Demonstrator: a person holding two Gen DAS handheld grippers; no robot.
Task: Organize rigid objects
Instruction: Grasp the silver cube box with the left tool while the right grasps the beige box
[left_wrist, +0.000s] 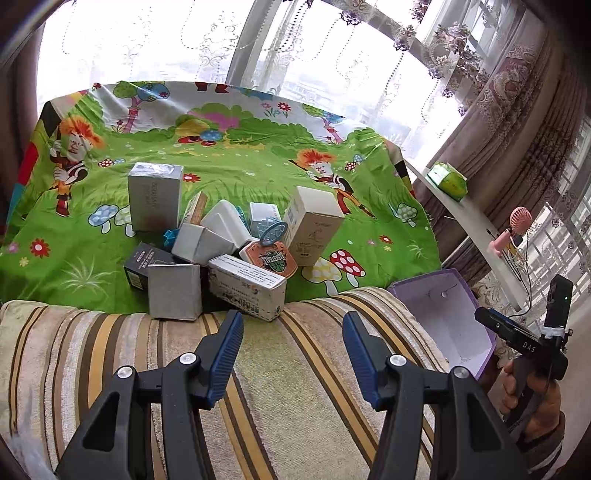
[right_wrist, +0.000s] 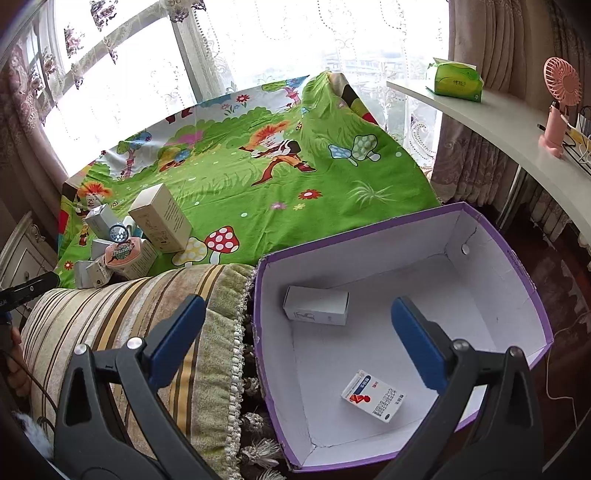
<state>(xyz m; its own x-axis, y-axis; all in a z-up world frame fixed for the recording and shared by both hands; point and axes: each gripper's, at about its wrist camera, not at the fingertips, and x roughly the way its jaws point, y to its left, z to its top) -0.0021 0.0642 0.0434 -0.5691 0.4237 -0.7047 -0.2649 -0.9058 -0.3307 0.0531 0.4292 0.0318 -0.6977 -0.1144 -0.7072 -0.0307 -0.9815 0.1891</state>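
Note:
A pile of small cardboard boxes (left_wrist: 221, 251) lies on the green cartoon sheet (left_wrist: 236, 162), with a tall silver box (left_wrist: 155, 195), a tall white box (left_wrist: 314, 225) and an orange basketball-print tin (left_wrist: 271, 258). My left gripper (left_wrist: 291, 325) is open and empty over the striped cushion (left_wrist: 280, 369), just short of the pile. My right gripper (right_wrist: 299, 314) is open and empty above the purple box (right_wrist: 524, 280), which holds a white carton (right_wrist: 316, 305) and a small medicine box (right_wrist: 373, 400). The pile also shows in the right wrist view (right_wrist: 122, 247).
The purple box (left_wrist: 447, 314) sits right of the cushion. A white shelf (right_wrist: 517, 122) at the right carries a green tissue pack (right_wrist: 454, 79) and a pink fan (right_wrist: 557, 107). Curtained windows stand behind the bed. A white cabinet (right_wrist: 22, 254) is at far left.

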